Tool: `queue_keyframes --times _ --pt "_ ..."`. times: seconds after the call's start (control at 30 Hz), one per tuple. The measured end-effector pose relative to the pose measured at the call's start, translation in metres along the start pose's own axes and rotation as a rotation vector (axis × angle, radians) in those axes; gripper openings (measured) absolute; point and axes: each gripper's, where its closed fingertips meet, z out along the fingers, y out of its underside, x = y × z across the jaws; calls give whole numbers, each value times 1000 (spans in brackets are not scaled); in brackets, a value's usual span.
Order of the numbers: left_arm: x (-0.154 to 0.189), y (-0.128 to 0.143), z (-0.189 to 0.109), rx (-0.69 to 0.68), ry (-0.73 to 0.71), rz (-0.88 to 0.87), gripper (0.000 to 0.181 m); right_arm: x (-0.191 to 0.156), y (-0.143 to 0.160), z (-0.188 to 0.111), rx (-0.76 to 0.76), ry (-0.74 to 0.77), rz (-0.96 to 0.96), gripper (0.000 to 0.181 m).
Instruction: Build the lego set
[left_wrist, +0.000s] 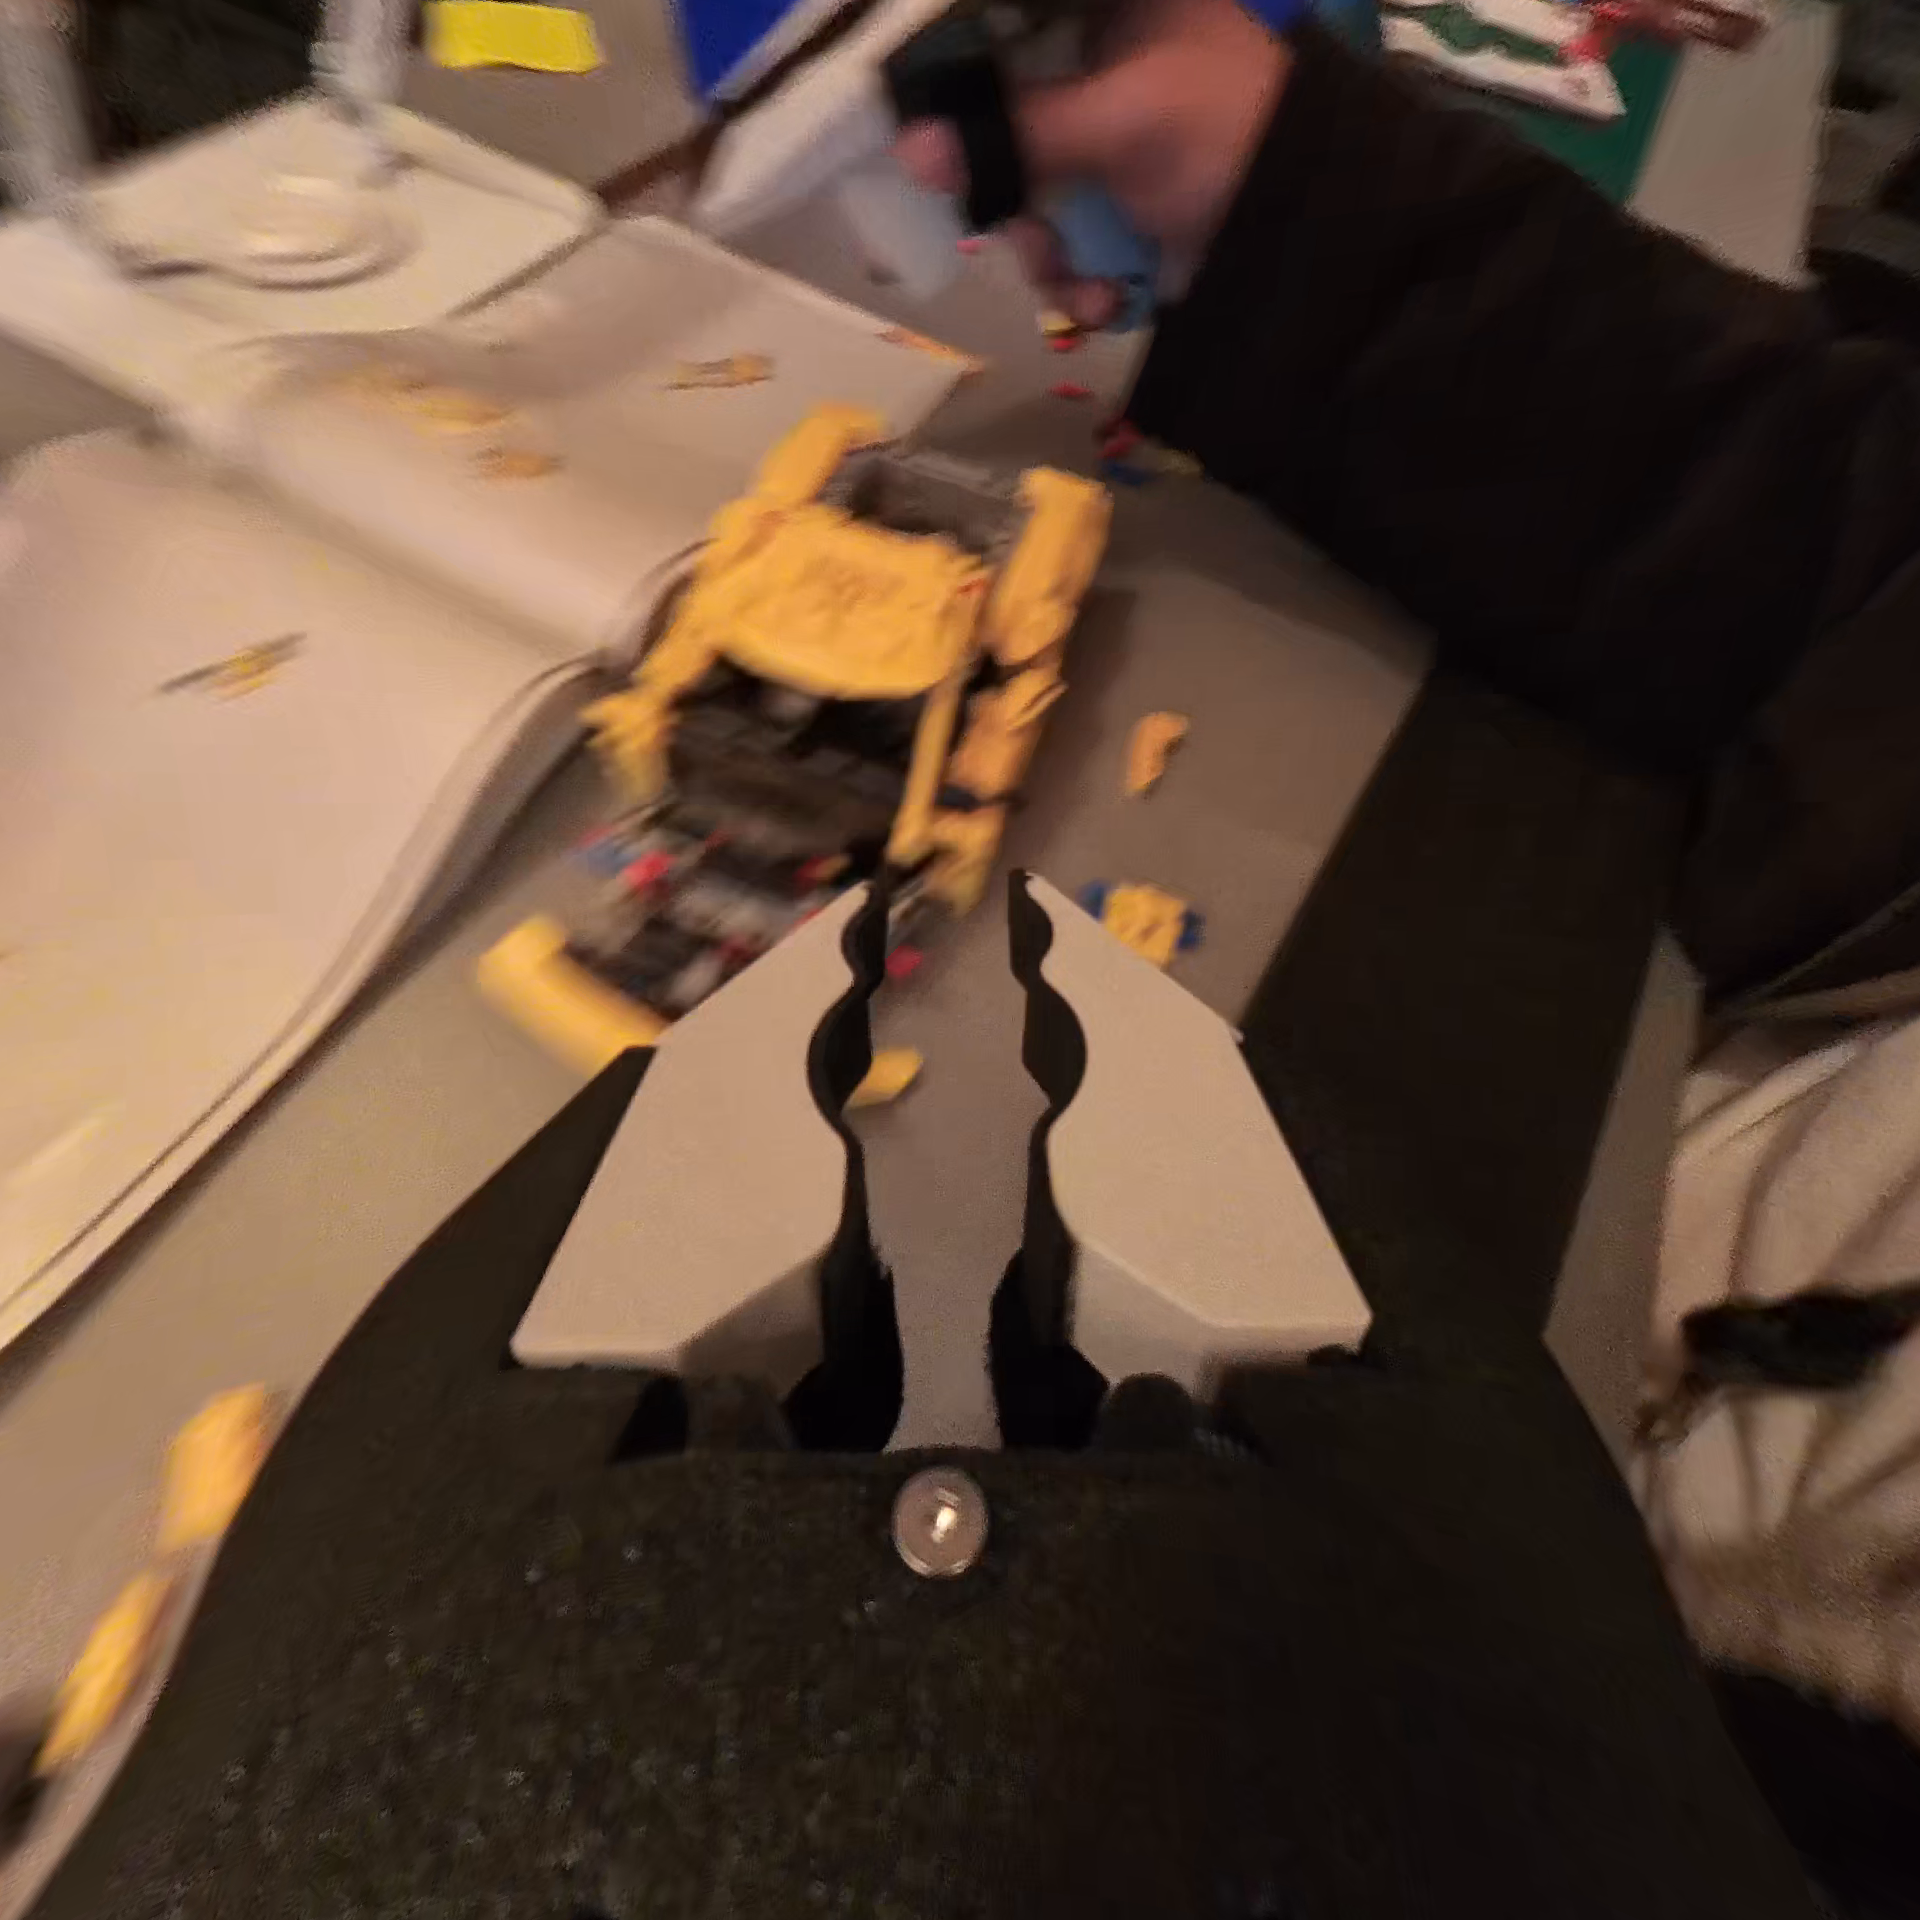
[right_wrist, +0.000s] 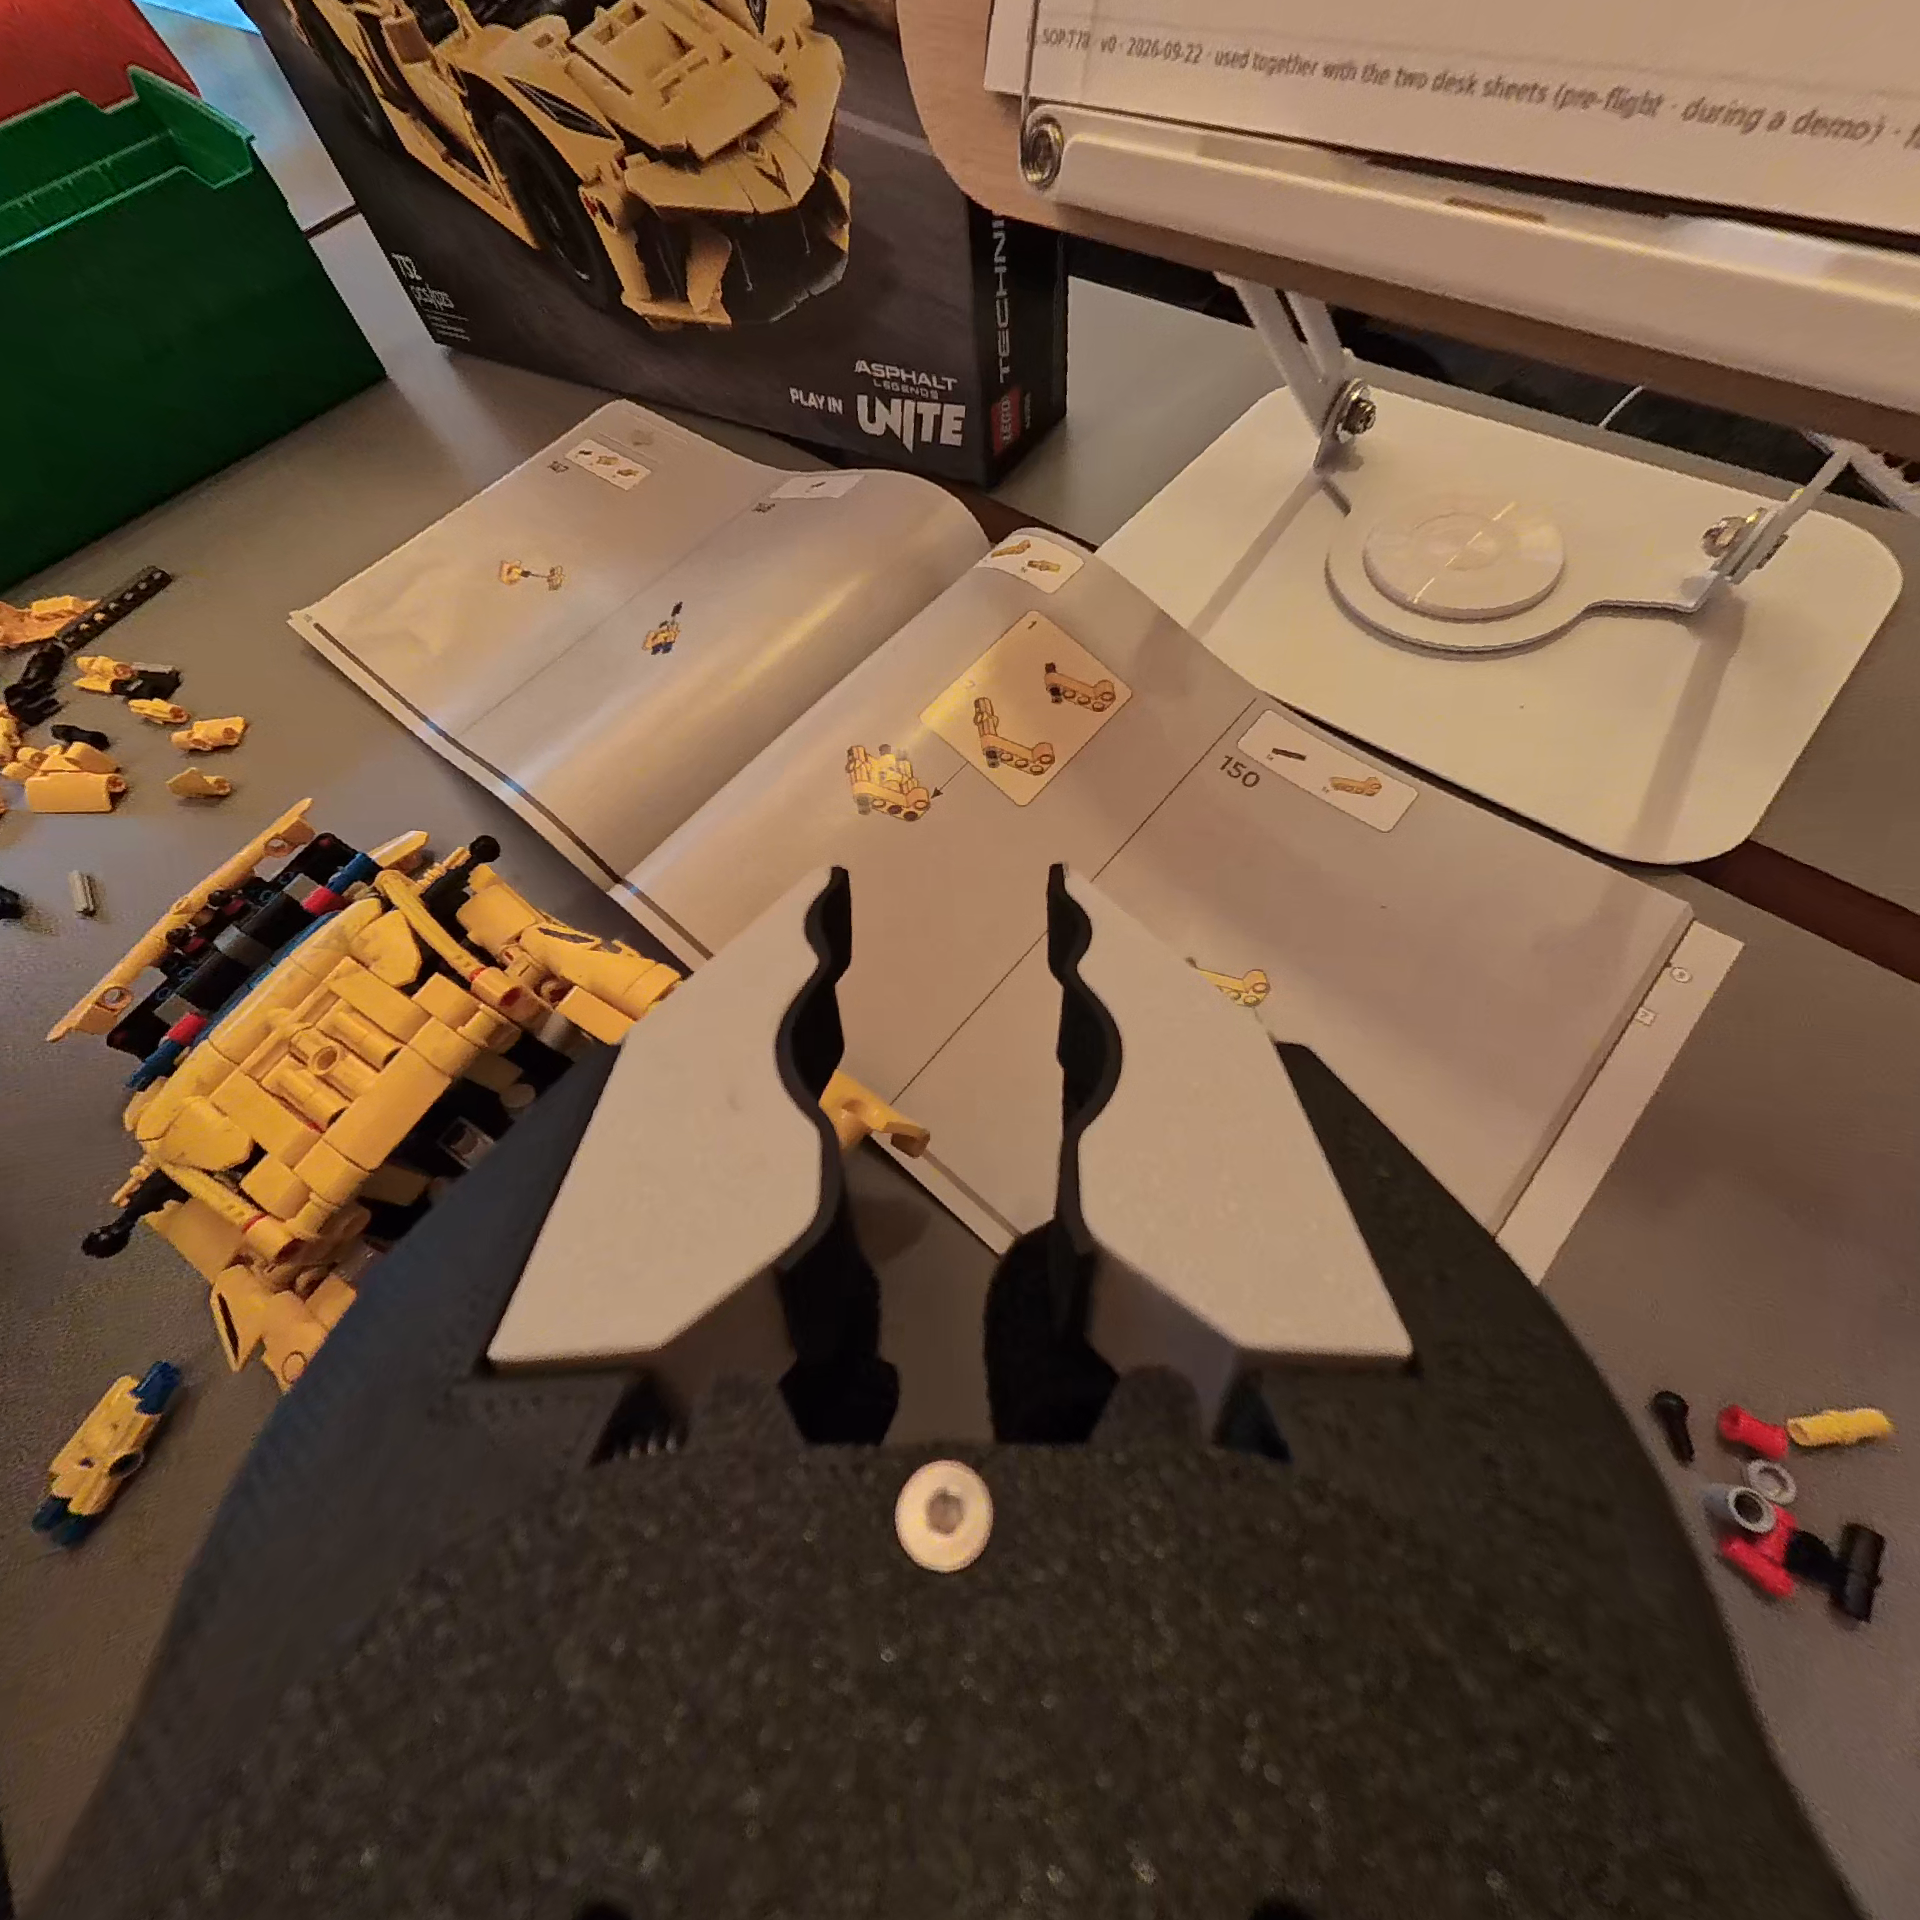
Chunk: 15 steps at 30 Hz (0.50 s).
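Observation:
The part-built yellow and black lego car lies on the grey table just beyond my left gripper, which is open and empty; this view is blurred. In the right wrist view the car lies to the left of my right gripper, which is open and empty above the open instruction booklet. A small yellow piece lies on the booklet's edge under the right gripper's left finger. The right gripper, held by a hand, shows at the top of the left wrist view.
The set's box and a green bin stand at the back left. A white stand base sits at the back right. Loose yellow pieces lie at the left, small red and black pieces at the right, and a small yellow and blue subassembly at the near left. About 25 cm separates my left fingertips from my right. Measured from the fingertips, the small yellow piece is 6 cm or so from the right gripper and 25 cm from the left.

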Motion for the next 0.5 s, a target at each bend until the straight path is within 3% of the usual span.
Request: queue_keyframes --times 0.13,0.27,0.37,0.5 --pt "-91 56 -98 -78 -333 -16 23 -1 1 1 -6 -1 -7 37" --pt "-134 110 -163 -179 -518 -122 22 -1 4 4 -17 1 -9 36" --pt "-143 115 -166 -145 -497 -107 21 -2 6 6 -27 -1 -11 36" --pt "-152 124 -129 -251 -391 -18 19 -4 9 9 -38 -8 -15 36"
